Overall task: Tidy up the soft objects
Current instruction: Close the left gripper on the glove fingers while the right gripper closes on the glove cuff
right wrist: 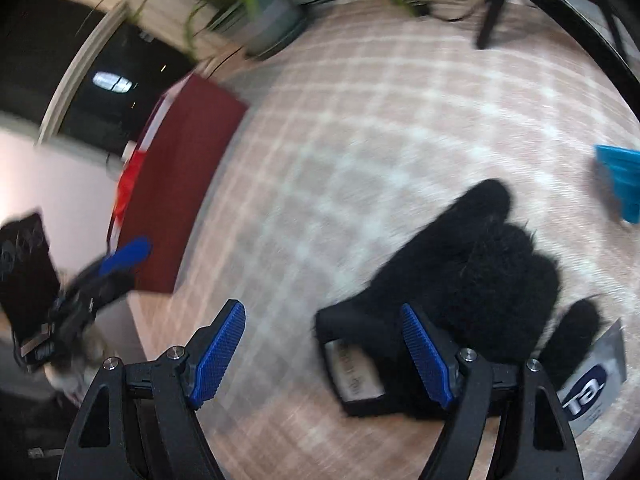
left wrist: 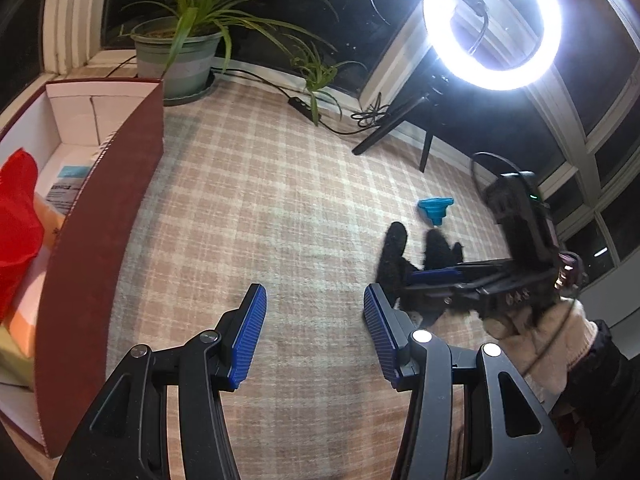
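A black fuzzy glove (right wrist: 472, 264) lies flat on the plaid cloth (left wrist: 280, 200), well apart from the dark red box (left wrist: 100, 240) at the left, which is presumably the collecting place, since a red fabric item (left wrist: 16, 224) is already seen inside it. The right gripper (right wrist: 324, 356) is held low beside the glove, jaws apart and empty; 1 blue pad (right wrist: 424, 356) sits at the glove's cuff edge, near a label (right wrist: 352, 372), so a grasp at the cuff appears to be lined up. Contact cannot be confirmed through the blur. The left gripper (left wrist: 316, 336) is held over bare cloth with jaws apart, nothing between them, probably kept clear as the idle tool. A blue collapsible funnel (left wrist: 436, 210) rests just beyond the glove; it looks rigid enough to be left aside.
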Available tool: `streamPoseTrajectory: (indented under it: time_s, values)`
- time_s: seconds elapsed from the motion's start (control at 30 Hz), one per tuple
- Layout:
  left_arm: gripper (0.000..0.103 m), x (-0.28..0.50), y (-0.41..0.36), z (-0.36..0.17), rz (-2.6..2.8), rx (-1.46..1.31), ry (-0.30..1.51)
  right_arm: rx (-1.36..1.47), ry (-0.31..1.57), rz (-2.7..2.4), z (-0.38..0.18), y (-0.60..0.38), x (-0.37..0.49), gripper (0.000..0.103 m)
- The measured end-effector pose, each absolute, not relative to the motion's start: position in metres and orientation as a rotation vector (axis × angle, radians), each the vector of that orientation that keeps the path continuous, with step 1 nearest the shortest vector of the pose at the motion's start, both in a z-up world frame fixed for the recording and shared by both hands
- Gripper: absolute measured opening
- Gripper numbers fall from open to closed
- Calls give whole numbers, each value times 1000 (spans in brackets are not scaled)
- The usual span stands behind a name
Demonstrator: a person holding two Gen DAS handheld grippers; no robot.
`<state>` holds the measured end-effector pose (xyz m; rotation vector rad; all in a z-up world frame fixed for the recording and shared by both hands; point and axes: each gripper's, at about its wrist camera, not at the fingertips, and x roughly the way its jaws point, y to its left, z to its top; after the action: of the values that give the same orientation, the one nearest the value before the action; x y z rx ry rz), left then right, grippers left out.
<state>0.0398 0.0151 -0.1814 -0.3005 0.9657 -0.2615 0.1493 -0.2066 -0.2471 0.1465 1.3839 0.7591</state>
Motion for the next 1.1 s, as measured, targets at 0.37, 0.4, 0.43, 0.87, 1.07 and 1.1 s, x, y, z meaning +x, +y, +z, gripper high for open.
streamPoseTrajectory:
  time_s: [0.37,0.4,0.43,0.87,1.07,1.1]
  values:
    - [50,56,3,-194,-350,-310,1034,438,1269,557,-230,-281,103,76]
    - [50,59,-4,-196,-371,-309,1041,454,1265,533,-233,-289,100,76]
    - [50,63,-11,-198,-398,-308,1051,471,1272,508,-238,-294,97,76]
    - [49,116,-82,-240,-547,-287,1194,665,1268,328,-282,-321,99,64]
    - [47,128,-100,-259,-569,-245,1247,697,1260,317,-285,-326,99,50]
    - [46,130,-103,-262,-569,-230,1255,700,1260,312,-285,-325,100,49]
